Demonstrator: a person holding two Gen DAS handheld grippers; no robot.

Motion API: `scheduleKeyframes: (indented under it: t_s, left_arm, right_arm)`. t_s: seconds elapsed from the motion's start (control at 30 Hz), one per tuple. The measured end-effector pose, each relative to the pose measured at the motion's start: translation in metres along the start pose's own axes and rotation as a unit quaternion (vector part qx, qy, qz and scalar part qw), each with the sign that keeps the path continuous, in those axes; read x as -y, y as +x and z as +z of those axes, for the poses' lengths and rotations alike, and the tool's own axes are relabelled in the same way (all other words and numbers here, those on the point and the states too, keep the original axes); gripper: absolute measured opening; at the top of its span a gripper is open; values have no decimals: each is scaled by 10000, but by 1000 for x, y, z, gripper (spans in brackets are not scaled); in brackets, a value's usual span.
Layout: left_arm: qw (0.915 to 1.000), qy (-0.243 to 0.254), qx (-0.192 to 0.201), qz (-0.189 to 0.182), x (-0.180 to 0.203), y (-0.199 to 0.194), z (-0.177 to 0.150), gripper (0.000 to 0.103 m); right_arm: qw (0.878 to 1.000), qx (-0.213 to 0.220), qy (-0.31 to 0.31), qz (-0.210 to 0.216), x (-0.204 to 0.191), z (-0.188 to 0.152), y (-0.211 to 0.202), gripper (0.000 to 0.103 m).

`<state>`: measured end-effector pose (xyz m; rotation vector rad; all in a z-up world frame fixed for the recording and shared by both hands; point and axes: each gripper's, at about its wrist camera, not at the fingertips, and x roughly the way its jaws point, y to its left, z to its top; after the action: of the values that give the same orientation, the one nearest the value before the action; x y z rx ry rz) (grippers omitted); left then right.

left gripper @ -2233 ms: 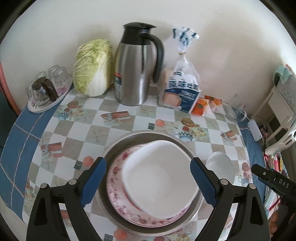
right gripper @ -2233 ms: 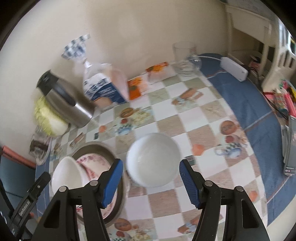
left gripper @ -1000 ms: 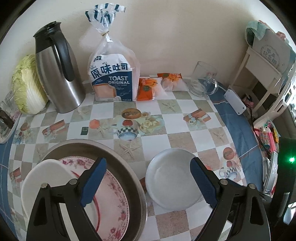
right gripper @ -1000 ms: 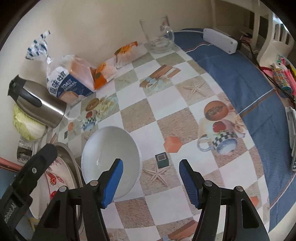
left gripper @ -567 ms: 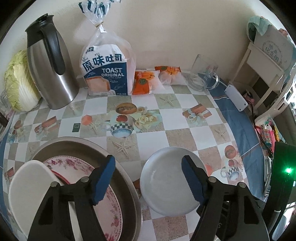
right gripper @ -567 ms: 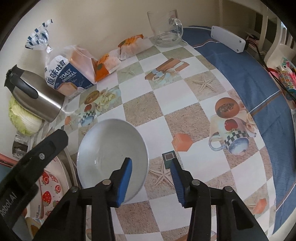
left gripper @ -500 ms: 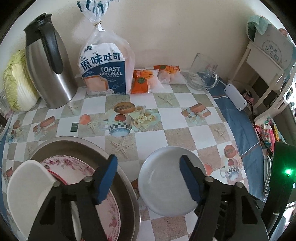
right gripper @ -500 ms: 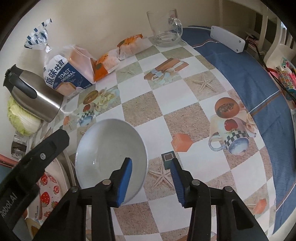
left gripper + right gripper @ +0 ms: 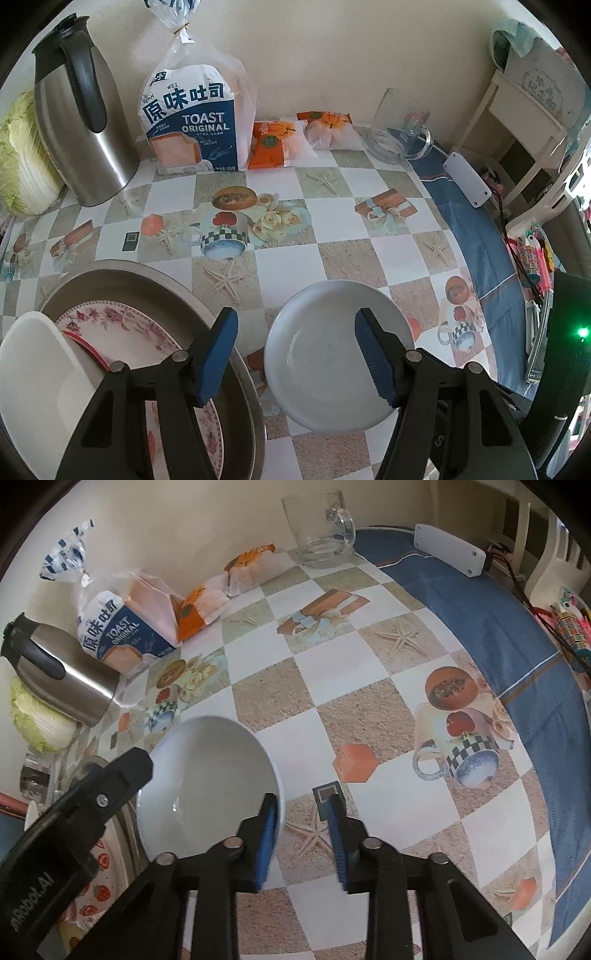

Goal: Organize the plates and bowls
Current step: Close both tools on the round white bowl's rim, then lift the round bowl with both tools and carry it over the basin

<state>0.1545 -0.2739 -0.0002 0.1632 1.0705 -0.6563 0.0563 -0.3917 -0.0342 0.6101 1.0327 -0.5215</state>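
Right gripper [image 9: 303, 834] fingers narrowed astride bowl [image 9: 210, 775] rim.

"TOAST ORIGINAL" on bread bag [image 9: 192, 122]

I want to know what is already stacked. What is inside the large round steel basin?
Inside the large round steel basin lies a floral pink-rimmed plate, with a white bowl on it. The left gripper hides part of the plate; anything beneath it is covered.

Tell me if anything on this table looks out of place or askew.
One thing: the white square bowl leans tilted on the floral plate in the metal basin, not nested flat. The round white bowl sits alone outside the basin.
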Motion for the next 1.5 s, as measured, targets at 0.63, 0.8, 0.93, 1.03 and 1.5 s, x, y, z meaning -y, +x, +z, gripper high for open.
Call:
scheduleKeyframes:
  t_s: [0.63,0.8,0.93,1.03,1.5]
  left_arm:
    - [9994,78,-333,-86,8,22,-7,43]
    - [9990,101,-433,-73,9,32,-11,40]
    - [9988,111,-468,-64,10,37,-14,29]
    - [9987,118,-482,-84,10,41,-14,25]
    - [9984,25,-522,-220,7,46,-18,11]
  right_arm:
    - [9997,96,174,-172,19,3,-6,22]
    - [9997,96,194,-134,20,3,-6,22]
    - [9997,62,208,-111,20,3,-3,22]
    - [9998,35,213,-37,20,2,-2,18]
    - [9998,8,126,127,16,1,0,7]
